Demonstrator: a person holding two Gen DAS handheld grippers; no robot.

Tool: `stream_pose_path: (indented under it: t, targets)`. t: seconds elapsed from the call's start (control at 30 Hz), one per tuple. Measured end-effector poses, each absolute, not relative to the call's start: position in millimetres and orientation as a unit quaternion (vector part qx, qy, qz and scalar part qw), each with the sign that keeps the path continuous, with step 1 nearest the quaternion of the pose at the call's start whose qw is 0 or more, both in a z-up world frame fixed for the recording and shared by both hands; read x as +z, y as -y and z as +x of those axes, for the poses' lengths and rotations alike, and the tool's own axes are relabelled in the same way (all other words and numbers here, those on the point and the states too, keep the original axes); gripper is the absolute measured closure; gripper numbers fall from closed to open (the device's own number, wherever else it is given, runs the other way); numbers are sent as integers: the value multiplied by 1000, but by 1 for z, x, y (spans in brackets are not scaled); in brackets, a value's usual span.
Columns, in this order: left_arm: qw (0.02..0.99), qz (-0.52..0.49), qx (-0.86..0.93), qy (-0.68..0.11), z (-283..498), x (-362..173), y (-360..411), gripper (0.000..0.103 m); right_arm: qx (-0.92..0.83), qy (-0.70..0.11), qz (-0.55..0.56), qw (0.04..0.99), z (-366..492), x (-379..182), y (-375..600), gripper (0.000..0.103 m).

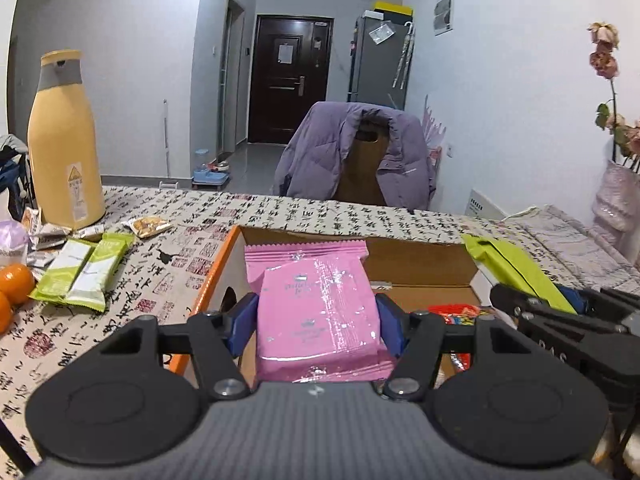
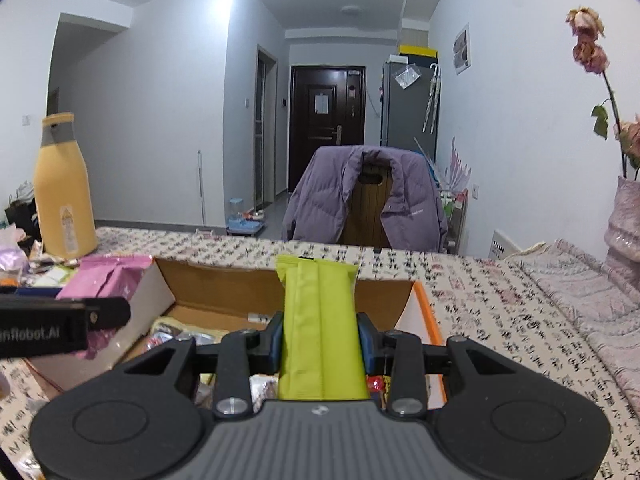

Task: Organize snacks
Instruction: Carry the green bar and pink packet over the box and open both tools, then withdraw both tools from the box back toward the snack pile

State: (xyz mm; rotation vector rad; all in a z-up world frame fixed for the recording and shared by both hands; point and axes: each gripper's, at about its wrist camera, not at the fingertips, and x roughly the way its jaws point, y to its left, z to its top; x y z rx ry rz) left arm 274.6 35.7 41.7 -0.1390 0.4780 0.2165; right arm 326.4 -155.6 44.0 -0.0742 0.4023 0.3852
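Now you have a pink packet (image 1: pixel 320 312) clamped in your left hand-held gripper (image 1: pixel 318 320) and a green packet (image 2: pixel 320 332) in your right hand-held gripper (image 2: pixel 320 340), both over the open cardboard box (image 2: pixel 224 284) mid-desk, so lower and release each inside.

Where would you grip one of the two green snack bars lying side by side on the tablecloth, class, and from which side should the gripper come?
Grip the right-hand green snack bar across its narrow width near mid-length, coming from above. It lies flat on the tablecloth, long and slim, so only the short span likely fits between the fingers. Its neighbour touches one long edge, so ease a finger into that seam.
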Motion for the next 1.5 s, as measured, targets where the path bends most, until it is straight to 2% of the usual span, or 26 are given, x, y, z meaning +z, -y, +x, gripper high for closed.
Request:
stream_pose_path:
  t: [0.23, 0.4, 0.43, 0.47, 0.5, 0.53, 0.57, 0.7, 0.73, 1.5]
  targets:
    - [965, -71, 103, -232, 277, 25, -38, 40, 193, -217, -33, 956, 333, 28, 158, 68]
    - [965, -62, 94, -238, 280, 18, -38, 38, 196, -236, -12, 952, 335, 28, 168, 63]
    - [966, -62, 95, -233, 278, 18, -38, 37, 196, -235, -8, 952, 334, 29, 169, 60]
    - [967, -61, 96, -228, 276, 18, -39, 30, 196, -236, -5, 952, 333, 29, 171, 48]
    - [969, -62, 97, -220, 274, 19, -40, 19, 194, -234, -2, 953, 330, 31, 172, 41]
    - [971, -66, 99, -210, 271, 21, -41, 13, 193, -229, 2, 954, 328, 33, 174, 28]
    - [972, -70, 102, -200, 268, 23, -41, 0, 193, -224, 5, 955, 326, 34, 177, 19]
    - [976, -73, 103, -177, 262, 26, -40, 0, 194, -206, 20, 959, 320, 42, 185, 7]
    - [977, -75, 100, -175, 261, 26, -40, 0, 193, -202, 23, 960, 318, 43, 187, 1]
    - [980, -100, 76, -154, 249, 44, -37, 0, 176, -178, 13, 968, 309, 61, 193, 0]
